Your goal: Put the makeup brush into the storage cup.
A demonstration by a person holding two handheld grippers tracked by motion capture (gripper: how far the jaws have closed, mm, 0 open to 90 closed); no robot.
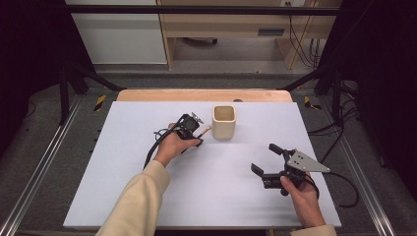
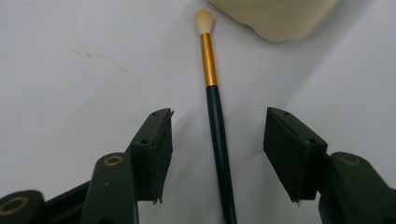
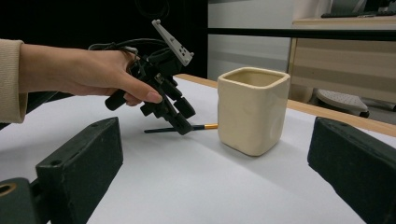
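A thin brush (image 2: 218, 135) with a dark handle, gold ferrule and pale tip lies flat on the white tabletop (image 1: 123, 196). Its tip points toward a cream square cup (image 1: 224, 123). My left gripper (image 2: 217, 154) tilts down over the handle, with one jaw on each side. Bare table shows between each pad and the handle, so it is open around the brush. From the right gripper view I see the left gripper (image 3: 184, 119) over the brush (image 3: 205, 126), just left of the cup (image 3: 252, 112). My right gripper (image 1: 264, 157) is held open near the front right, with nothing between its jaws.
Beyond the white sheet a strip of the wooden table edge (image 1: 204, 95) shows. Black frame posts stand to both sides, and cables (image 1: 339, 132) run along the floor on the right. Wooden furniture (image 1: 236, 29) stands behind the table.
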